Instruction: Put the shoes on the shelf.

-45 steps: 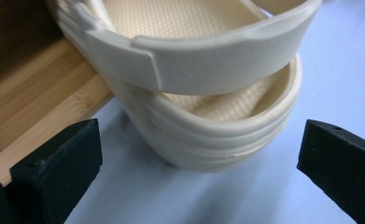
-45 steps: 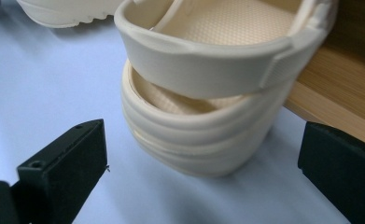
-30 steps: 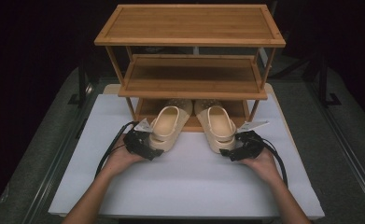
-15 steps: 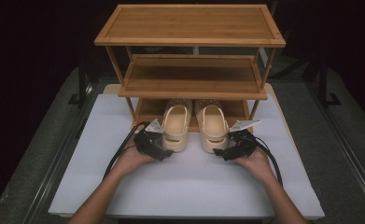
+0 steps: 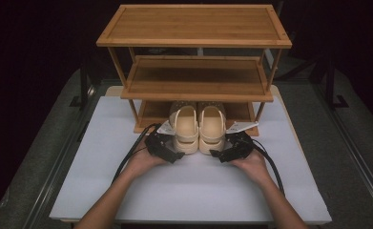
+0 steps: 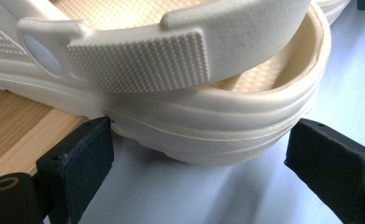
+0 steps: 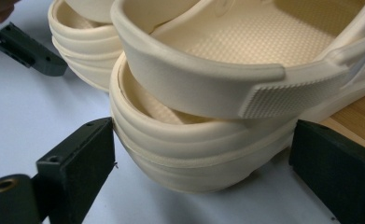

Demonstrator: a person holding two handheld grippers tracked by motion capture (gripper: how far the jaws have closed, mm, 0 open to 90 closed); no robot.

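On the bottom shelf: two cream clogs are seen side by side, toes pushed in under the middle shelf, heels overhanging the front edge above the white table top.
Left clog: its heel is framed by the left gripper's jaws; in the left gripper view the heel strap is folded forward over the footbed, and the left jaw is seen just at the sole's edge while the right jaw stands clear of it.
Right clog: it is set touching the left clog; in the right gripper view its heel is bracketed, with the left jaw at the heel wall and the right jaw apart from it.
Left gripper: it is held spread wide around the left clog's heel, not clamped.
Right gripper: it is likewise held wide about the right clog's heel.
Hands: each gripper is gripped from behind, forearms entering from the near edge.
Shoe rack: three bamboo tiers are shown, standing at the far side of the table.
Table: a white surface is seen beneath the hands.
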